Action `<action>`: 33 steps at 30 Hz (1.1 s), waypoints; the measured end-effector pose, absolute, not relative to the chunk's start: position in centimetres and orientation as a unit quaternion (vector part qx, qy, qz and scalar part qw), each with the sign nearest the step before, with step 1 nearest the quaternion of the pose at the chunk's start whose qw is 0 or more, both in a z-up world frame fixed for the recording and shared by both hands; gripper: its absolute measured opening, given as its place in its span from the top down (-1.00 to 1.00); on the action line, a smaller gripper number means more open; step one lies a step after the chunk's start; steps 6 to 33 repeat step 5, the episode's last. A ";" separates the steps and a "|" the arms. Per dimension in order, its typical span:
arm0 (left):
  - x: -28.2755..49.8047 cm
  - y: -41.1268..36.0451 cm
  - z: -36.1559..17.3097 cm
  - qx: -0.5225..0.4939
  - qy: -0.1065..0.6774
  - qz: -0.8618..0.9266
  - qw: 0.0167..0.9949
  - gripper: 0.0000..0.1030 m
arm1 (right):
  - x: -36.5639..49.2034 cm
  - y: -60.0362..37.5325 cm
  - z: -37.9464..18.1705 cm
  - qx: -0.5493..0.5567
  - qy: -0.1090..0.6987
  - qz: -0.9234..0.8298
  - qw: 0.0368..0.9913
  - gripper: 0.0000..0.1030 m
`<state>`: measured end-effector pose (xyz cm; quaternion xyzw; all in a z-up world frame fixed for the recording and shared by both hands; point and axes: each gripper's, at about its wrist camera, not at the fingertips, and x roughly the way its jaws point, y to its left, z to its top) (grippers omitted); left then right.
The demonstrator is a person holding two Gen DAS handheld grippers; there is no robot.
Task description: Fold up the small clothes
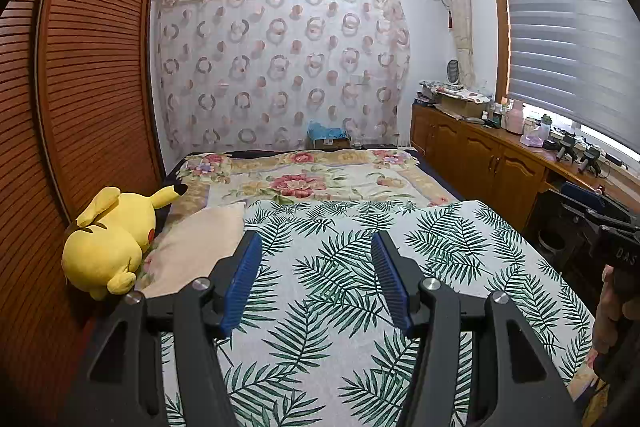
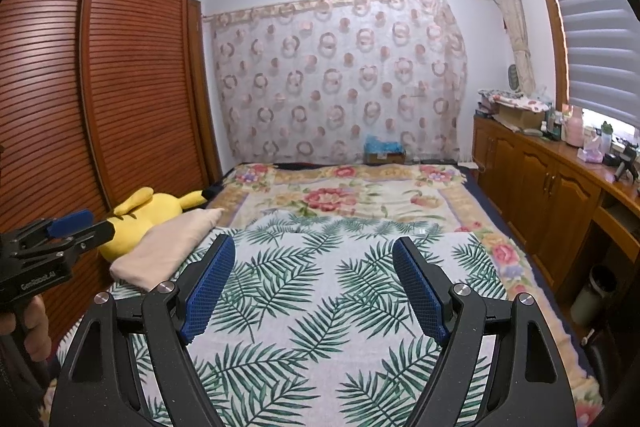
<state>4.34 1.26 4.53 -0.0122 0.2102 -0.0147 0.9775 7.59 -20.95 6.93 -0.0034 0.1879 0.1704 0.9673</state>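
Observation:
A white cloth with green palm leaves (image 1: 360, 267) lies spread flat over the near half of the bed; it also shows in the right wrist view (image 2: 320, 287). My left gripper (image 1: 316, 247) is open and empty, held above the cloth. My right gripper (image 2: 314, 251) is open and empty, also above the cloth. The left gripper shows from the side at the left edge of the right wrist view (image 2: 72, 223). No small garment shows apart from a folded beige cloth (image 1: 200, 247) at the cloth's left edge, also in the right wrist view (image 2: 168, 247).
A yellow plush toy (image 1: 112, 243) lies at the bed's left edge against a slatted wooden wardrobe (image 1: 92, 67). A floral blanket (image 1: 312, 179) covers the far bed. Wooden cabinets (image 2: 540, 187) with clutter on top line the right wall under a window.

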 end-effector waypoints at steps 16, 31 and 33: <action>4.3 1.3 4.6 -0.012 0.210 -0.015 0.978 -0.09 | 7.5 -21.1 6.9 -0.003 0.188 0.170 0.967 -0.61; 4.3 1.3 4.6 -0.012 0.210 -0.015 0.978 -0.09 | 7.5 -21.1 6.9 -0.003 0.188 0.170 0.967 -0.61; 4.3 1.3 4.6 -0.012 0.210 -0.015 0.978 -0.09 | 7.5 -21.1 6.9 -0.003 0.188 0.170 0.967 -0.61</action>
